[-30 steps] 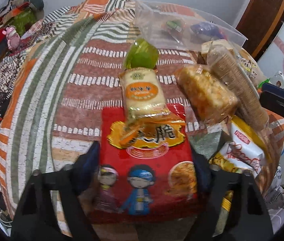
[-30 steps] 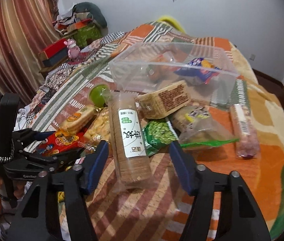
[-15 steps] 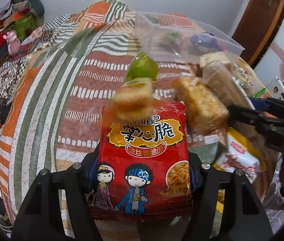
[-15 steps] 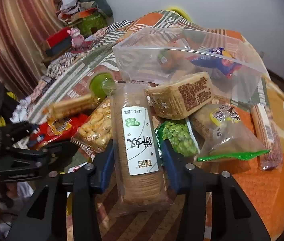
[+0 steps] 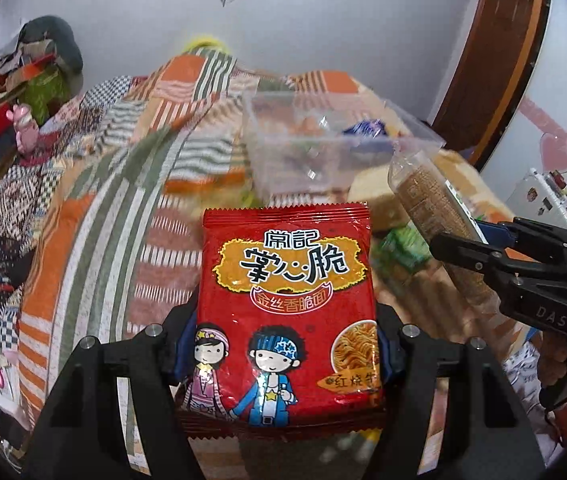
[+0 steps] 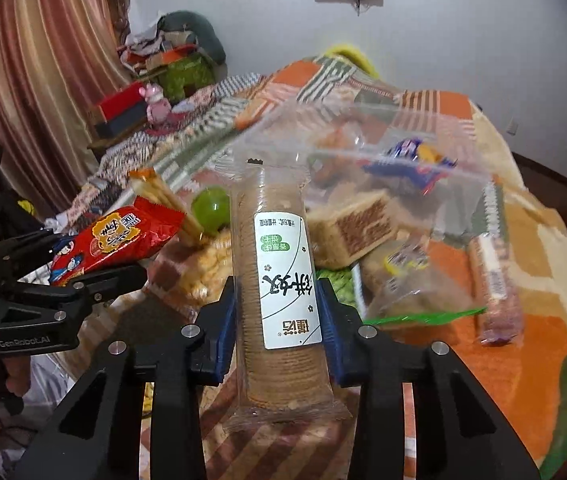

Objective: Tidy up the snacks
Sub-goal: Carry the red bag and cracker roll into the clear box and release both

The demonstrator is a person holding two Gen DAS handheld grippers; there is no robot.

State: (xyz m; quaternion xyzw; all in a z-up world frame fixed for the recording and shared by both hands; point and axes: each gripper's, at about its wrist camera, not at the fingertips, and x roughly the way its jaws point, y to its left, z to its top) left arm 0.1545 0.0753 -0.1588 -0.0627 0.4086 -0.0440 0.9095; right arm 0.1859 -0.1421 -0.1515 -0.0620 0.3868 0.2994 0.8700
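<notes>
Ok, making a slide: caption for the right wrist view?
Right gripper shut on cracker sleeve, clear bin beyond.

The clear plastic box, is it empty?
No, the clear plastic box already holds a blue snack packet and some other snacks.

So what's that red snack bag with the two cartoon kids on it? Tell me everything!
The red snack bag is a shiny crinkly packet with zigzag-cut ends. It has big white letters on a yellow splash, two cartoon kids and a picture of noodles at the bottom. It looks puffy and unopened. The left claw squeezes its sides and holds it up in the air above the striped blanket, tilted, touching no other snack.
</notes>
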